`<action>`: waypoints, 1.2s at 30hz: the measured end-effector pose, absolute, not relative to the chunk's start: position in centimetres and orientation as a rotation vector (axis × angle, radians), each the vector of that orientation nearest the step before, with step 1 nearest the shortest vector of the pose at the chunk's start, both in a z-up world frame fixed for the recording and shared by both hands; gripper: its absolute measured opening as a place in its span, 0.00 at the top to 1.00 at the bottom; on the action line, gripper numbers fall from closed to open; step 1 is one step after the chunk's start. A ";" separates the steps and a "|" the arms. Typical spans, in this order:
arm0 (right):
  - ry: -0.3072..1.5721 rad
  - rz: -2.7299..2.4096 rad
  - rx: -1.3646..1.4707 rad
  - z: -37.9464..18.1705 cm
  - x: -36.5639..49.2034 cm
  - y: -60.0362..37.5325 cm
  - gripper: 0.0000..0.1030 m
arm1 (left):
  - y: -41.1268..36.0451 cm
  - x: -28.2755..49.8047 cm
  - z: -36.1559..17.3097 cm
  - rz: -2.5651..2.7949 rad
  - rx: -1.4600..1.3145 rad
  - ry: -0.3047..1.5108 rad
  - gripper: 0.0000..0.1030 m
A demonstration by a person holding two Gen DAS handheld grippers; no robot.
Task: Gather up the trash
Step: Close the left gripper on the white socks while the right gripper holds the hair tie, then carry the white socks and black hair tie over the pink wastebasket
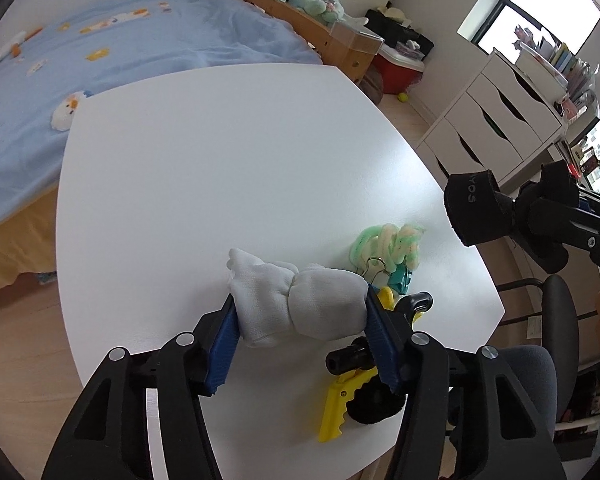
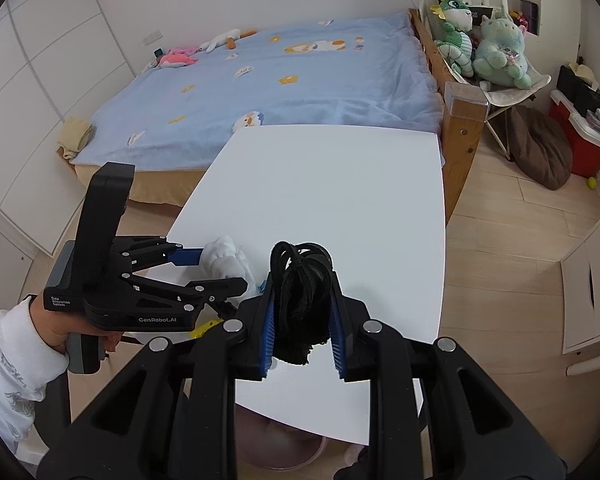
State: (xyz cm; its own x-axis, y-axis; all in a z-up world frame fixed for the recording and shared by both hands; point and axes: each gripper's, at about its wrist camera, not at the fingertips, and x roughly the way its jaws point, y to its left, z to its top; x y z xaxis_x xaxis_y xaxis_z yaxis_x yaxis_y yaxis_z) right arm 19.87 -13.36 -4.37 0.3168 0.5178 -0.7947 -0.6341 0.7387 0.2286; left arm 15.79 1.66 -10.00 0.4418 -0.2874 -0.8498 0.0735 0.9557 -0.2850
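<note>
My left gripper (image 1: 300,316) is shut on a white balled-up sock or cloth (image 1: 296,300) just above the white table (image 1: 240,152). The same gripper and cloth (image 2: 226,260) show at the left in the right wrist view. My right gripper (image 2: 304,312) is shut on a black bundle of cord and fabric (image 2: 300,292), held above the table's near edge. It also shows at the right in the left wrist view (image 1: 480,208). A green and cream fuzzy twist (image 1: 388,242), a binder clip with a teal piece (image 1: 396,276) and a yellow and black tool (image 1: 360,376) lie on the table.
A bed with a blue blanket (image 2: 292,80) stands behind the table. White drawers (image 1: 492,120) and a black chair (image 1: 556,320) are to the right. A pinkish bin (image 2: 280,452) shows under the table's near edge. Plush toys (image 2: 480,36) sit beside the bed.
</note>
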 end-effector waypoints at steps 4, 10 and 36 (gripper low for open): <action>0.990 0.763 -0.143 -4.6 19.6 -13.2 0.78 | 1.8 15.4 -9.3 -0.214 -0.209 1.067 0.47; 0.973 0.766 -0.157 -4.2 19.1 -13.0 0.78 | 1.6 14.3 -7.4 -0.198 -0.171 1.023 0.47; 0.823 0.853 -0.225 -0.6 8.2 -16.5 0.78 | -2.2 2.4 0.5 -0.202 -0.031 0.798 0.46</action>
